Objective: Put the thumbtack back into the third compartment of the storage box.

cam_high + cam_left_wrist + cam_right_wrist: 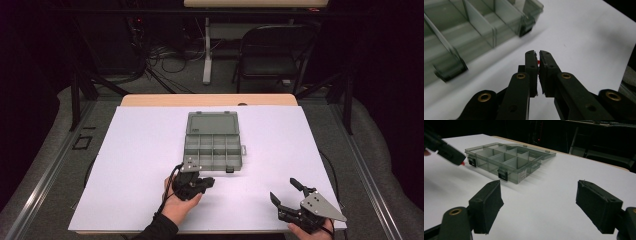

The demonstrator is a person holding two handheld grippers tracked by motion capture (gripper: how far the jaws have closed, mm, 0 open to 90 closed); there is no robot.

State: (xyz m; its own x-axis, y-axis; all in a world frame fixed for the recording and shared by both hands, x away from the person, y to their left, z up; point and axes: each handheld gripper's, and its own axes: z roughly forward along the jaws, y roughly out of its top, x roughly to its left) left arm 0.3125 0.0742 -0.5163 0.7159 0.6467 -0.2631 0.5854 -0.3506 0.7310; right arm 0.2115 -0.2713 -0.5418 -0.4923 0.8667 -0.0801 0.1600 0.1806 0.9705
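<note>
— Box [212, 142] position first: where does it sit from my left gripper [209, 182]?

— Just beyond it and slightly to the right in the high view. I read its long axis as running away from me, the lid laid open flat on the far side and the front latches [449, 71] facing me. From the left gripper view the nearest compartments lie up and to the left of the jaws.

— What is the left one holding?

— Its jaws are pinched nearly together on a tiny red piece [538, 61], just a speck between the pads. It hangs short of the front wall, not over any cell.

— And the right gripper [283, 192]?

— Jaws spread wide, nothing in them, well off to the right near the table [135, 150] edge. The left is clearly nearer, so I judge the drop falls to it.
</note>
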